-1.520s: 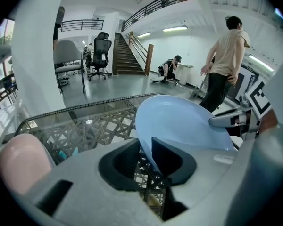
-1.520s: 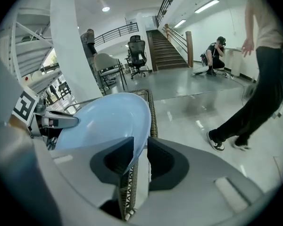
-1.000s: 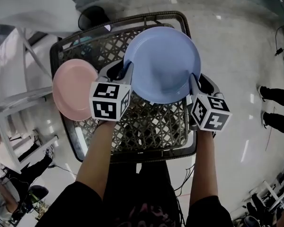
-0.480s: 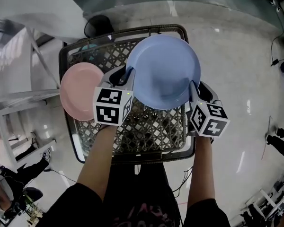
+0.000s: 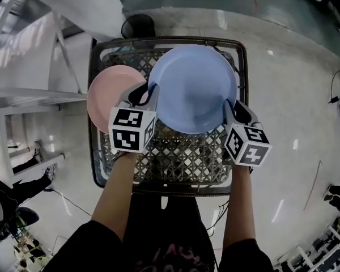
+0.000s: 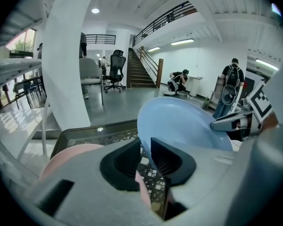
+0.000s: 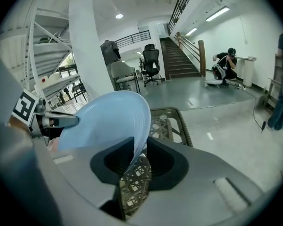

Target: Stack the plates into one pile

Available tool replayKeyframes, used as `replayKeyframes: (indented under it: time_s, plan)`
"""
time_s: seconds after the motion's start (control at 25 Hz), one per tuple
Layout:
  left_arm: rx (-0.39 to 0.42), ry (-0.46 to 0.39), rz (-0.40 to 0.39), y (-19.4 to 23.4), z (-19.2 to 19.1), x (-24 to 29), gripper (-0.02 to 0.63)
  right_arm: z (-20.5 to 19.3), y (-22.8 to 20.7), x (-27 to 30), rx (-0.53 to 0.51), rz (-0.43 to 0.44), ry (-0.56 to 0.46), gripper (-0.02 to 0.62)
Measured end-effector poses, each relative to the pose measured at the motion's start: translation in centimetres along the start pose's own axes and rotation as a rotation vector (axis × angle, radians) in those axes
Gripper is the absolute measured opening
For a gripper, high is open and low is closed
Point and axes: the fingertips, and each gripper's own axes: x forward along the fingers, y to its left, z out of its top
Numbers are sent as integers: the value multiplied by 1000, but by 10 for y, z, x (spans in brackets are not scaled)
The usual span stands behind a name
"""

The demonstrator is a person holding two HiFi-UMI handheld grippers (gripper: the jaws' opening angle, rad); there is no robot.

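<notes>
The left gripper point(image 5: 149, 93) clamps the blue plate point(image 5: 192, 86) at its nine o'clock rim, the right gripper point(image 5: 229, 110) at four; the pink plate point(image 5: 106, 95) lies beyond nine.

Head view is dimmish, flat and desaturated. The glossy floor point(image 5: 283, 95) carries white glare spots from overhead lamps, and shadows are soft. Straight lines bow toward the edges. Both gripper views are brighter, lit by ceiling lights point(image 6: 95, 11), with heavy fisheye and black vignetted corners. The nearest foreground is out of focus, the blue plate point(image 6: 179, 124) rim soft, the background sharp.
</notes>
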Motion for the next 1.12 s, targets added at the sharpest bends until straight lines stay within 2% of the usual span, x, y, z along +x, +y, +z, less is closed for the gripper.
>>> replayKeyframes:
  time_s: [0.32, 0.72, 1.12]
  plan:
    - [-98, -3, 134, 82, -29, -48, 67, 7, 87, 43, -98, 132, 51, 97]
    - [-213, 2, 288, 175, -80, -109, 64, -3, 200, 89, -207, 284, 110, 98]
    - [-256, 14, 315, 203, -102, -126, 64, -12, 235, 102, -244, 306, 150, 98]
